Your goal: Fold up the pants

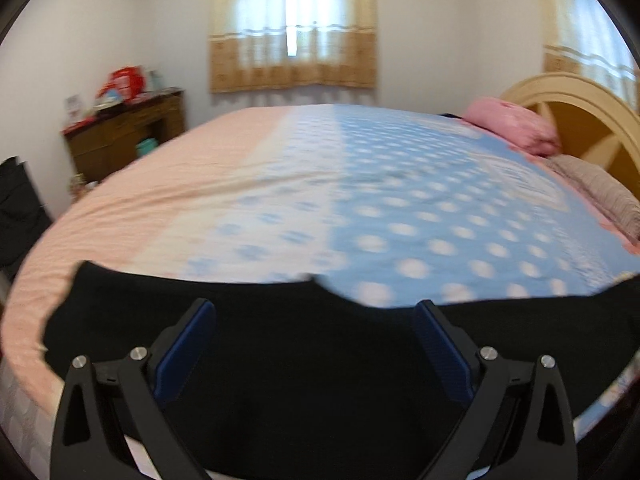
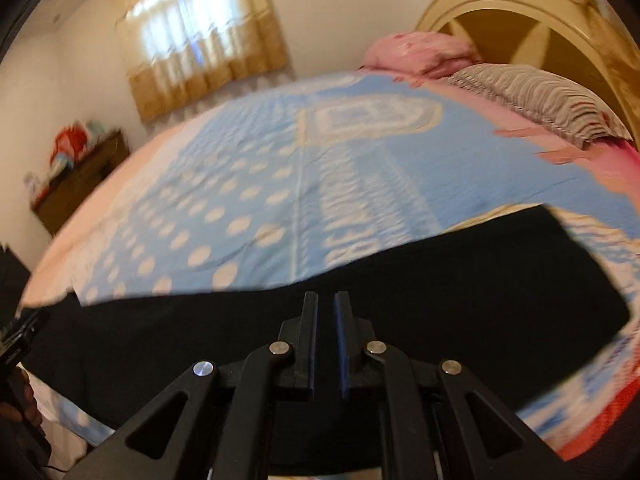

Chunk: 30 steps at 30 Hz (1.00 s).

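Black pants (image 1: 312,340) lie flat along the near edge of the bed, stretched from left to right; they also show in the right wrist view (image 2: 440,288). My left gripper (image 1: 316,312) is open, its blue-padded fingers spread wide above the pants. My right gripper (image 2: 326,300) has its fingers nearly together with a thin gap and nothing visible between them, hovering over the pants. The other gripper's tool (image 2: 16,352) shows at the far left of the right wrist view.
The bed (image 1: 360,200) has a pink and blue dotted cover. A pink pillow (image 1: 516,128) and a striped pillow (image 2: 540,100) lie by the wooden headboard (image 1: 580,120). A brown cluttered dresser (image 1: 124,132) stands at the far left wall. Curtained window (image 1: 292,28) behind.
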Tool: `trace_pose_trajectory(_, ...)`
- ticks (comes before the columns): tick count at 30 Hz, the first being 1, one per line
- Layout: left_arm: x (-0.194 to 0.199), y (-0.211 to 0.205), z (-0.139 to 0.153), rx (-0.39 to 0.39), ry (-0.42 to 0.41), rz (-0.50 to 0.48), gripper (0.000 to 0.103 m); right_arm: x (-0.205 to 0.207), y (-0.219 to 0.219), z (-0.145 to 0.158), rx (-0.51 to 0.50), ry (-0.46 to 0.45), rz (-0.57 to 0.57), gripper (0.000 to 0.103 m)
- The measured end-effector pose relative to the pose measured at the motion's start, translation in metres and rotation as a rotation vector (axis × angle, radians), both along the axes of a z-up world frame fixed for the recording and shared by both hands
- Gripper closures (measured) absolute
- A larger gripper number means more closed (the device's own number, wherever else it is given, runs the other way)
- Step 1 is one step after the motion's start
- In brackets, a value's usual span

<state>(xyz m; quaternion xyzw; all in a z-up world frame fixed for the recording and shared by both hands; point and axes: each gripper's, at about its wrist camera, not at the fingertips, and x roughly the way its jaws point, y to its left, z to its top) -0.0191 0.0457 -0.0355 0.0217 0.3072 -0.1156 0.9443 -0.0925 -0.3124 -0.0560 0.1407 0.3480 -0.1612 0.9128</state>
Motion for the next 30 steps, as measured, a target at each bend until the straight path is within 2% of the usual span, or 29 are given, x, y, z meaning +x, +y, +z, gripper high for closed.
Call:
trace_pose_trajectory(4, -0.014, -0.037, -0.019, 0.031, 0.023, -0.095, 0.002, 0.001, -0.010, -0.028, -0.008, 0.074, -0.049, 0.094)
trace_pose_trajectory(7, -0.017, -0.046, -0.040, 0.087, 0.077, -0.137, 0.002, -0.020, -0.029, -0.030, 0.113, 0.013, -0.063, 0.095)
trace_pose_trajectory(10, -0.022, -0.044, -0.060, 0.103, 0.156, -0.162, 0.002, -0.023, -0.011, -0.015, 0.026, 0.021, -0.095, 0.094)
trace_pose_trajectory(12, -0.031, -0.037, -0.063, 0.109, 0.138, -0.178, 0.002, -0.022, 0.017, -0.004, 0.027, -0.045, 0.021, 0.094)
trace_pose_trajectory(14, -0.036, -0.028, -0.058, 0.119, 0.126, -0.174, 0.002, -0.010, 0.043, -0.003, 0.106, -0.075, 0.145, 0.094)
trace_pose_trajectory(16, -0.036, -0.014, -0.051, 0.083, 0.124, -0.150, 0.002, 0.009, 0.075, -0.010, 0.193, -0.072, 0.285, 0.094)
trace_pose_trajectory(18, -0.030, 0.004, -0.041, 0.025, 0.117, -0.116, 0.002, 0.023, 0.106, -0.017, 0.198, -0.050, 0.390, 0.094)
trace_pose_trajectory(20, -0.018, 0.024, -0.030, 0.015, 0.086, -0.042, 0.002, 0.031, 0.131, -0.025, 0.201, -0.029, 0.458, 0.094)
trace_pose_trajectory(24, 0.009, 0.072, -0.021, 0.062, 0.055, 0.163, 0.002, 0.036, 0.160, -0.062, 0.314, 0.118, 0.577, 0.094)
trace_pose_trajectory(27, 0.022, 0.106, -0.027, 0.112, 0.048, 0.283, 0.002, 0.023, 0.165, -0.066, 0.304, 0.111, 0.594, 0.094)
trace_pose_trajectory(30, 0.035, 0.134, -0.043, 0.137, 0.089, 0.369, 0.002, 0.025, 0.167, -0.061, 0.300, 0.144, 0.611, 0.094)
